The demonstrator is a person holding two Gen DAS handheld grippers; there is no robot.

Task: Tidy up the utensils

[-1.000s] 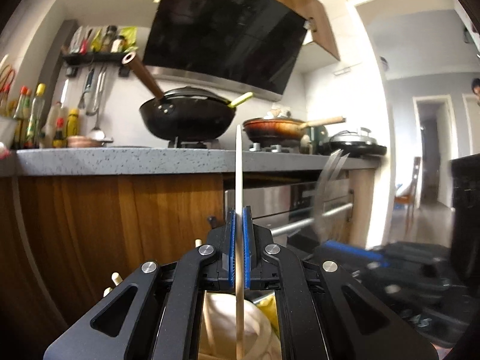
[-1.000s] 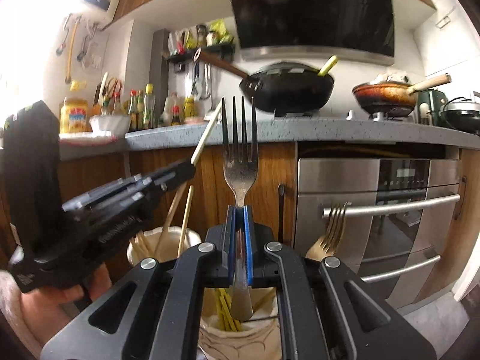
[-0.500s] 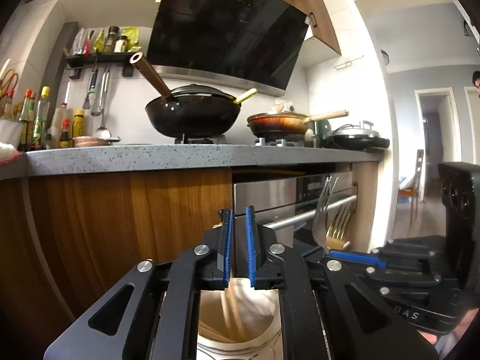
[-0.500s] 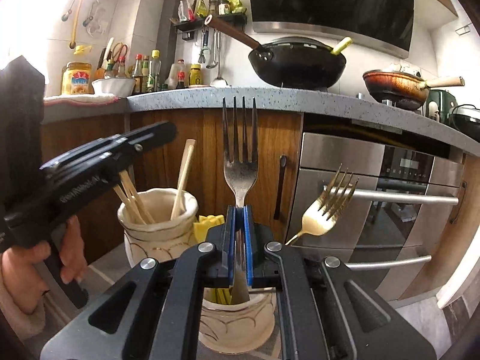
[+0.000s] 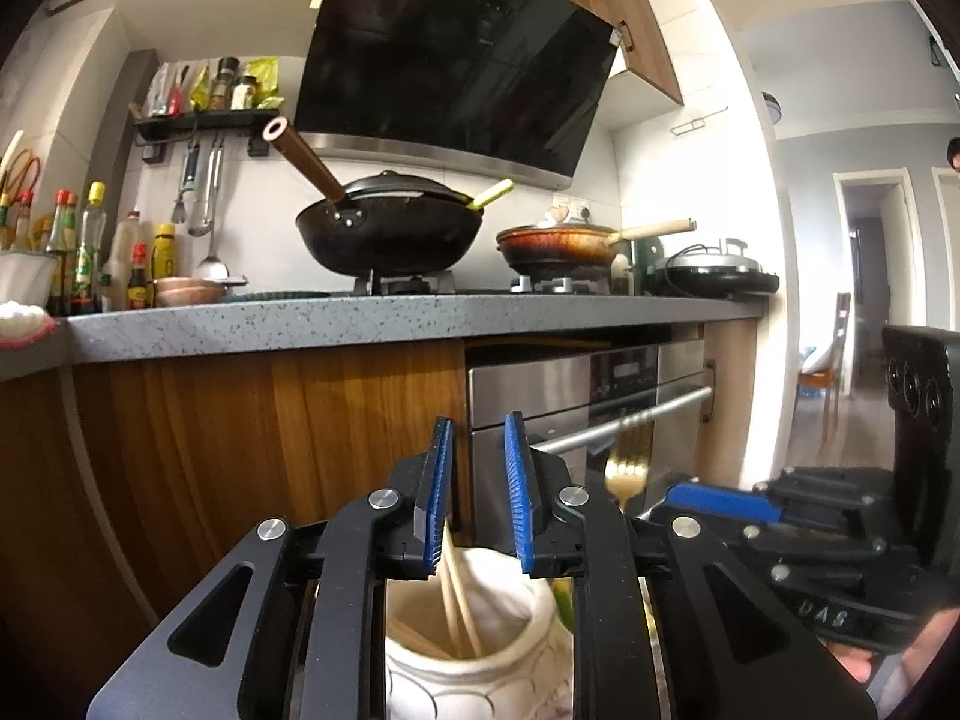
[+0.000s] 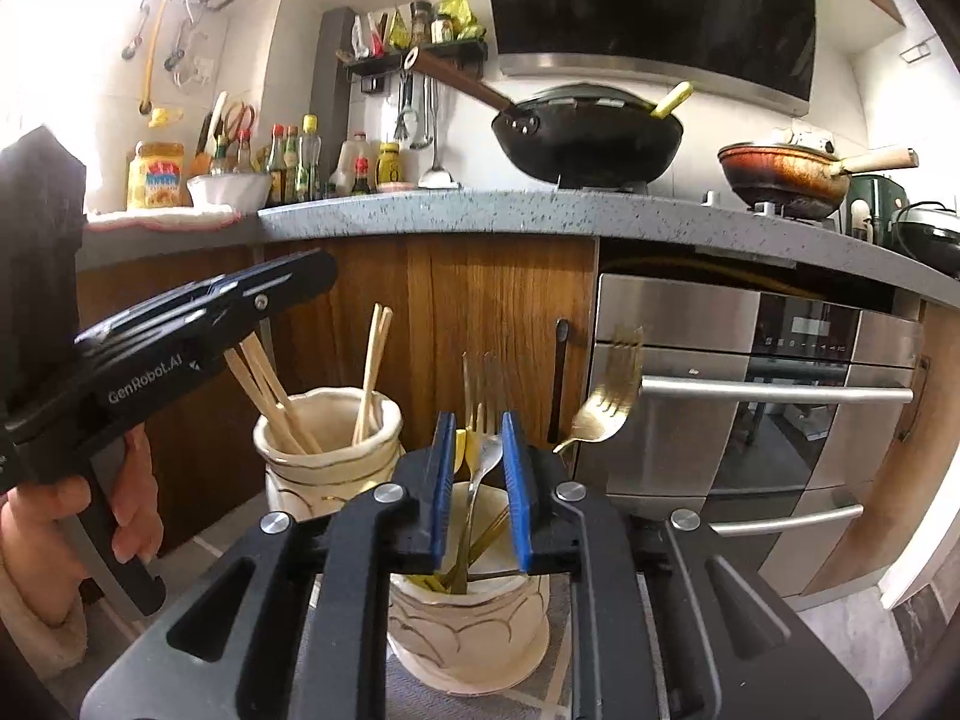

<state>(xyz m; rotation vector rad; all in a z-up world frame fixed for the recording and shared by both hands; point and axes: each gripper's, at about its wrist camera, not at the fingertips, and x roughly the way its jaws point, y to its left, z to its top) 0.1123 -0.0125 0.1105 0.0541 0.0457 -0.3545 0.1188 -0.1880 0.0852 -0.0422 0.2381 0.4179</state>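
Observation:
Two cream ceramic holders stand on the floor by the cabinets. The left holder [image 6: 327,462] holds several wooden chopsticks [image 6: 372,372]; it also shows in the left wrist view [image 5: 474,654] under my left gripper [image 5: 477,498], which is open and empty above it. The right holder [image 6: 468,624] holds a silver fork [image 6: 483,450], a gold fork [image 6: 606,408] and yellow utensils. My right gripper [image 6: 477,492] is open above it, its jaws either side of the silver fork without touching. The left gripper also shows in the right wrist view [image 6: 180,348]. The gold fork shows in the left wrist view [image 5: 624,468].
Wooden cabinet fronts [image 6: 492,312] and a steel oven with bar handles [image 6: 774,390] stand just behind the holders. The grey counter [image 5: 360,318] above carries a black wok [image 5: 390,228], an orange pan [image 5: 558,243] and sauce bottles [image 5: 90,246]. A doorway [image 5: 870,312] is on the right.
My left gripper opened and let a chopstick drop into the left holder. My right gripper opened and the silver fork sank into the right holder. Both grippers moved back a little.

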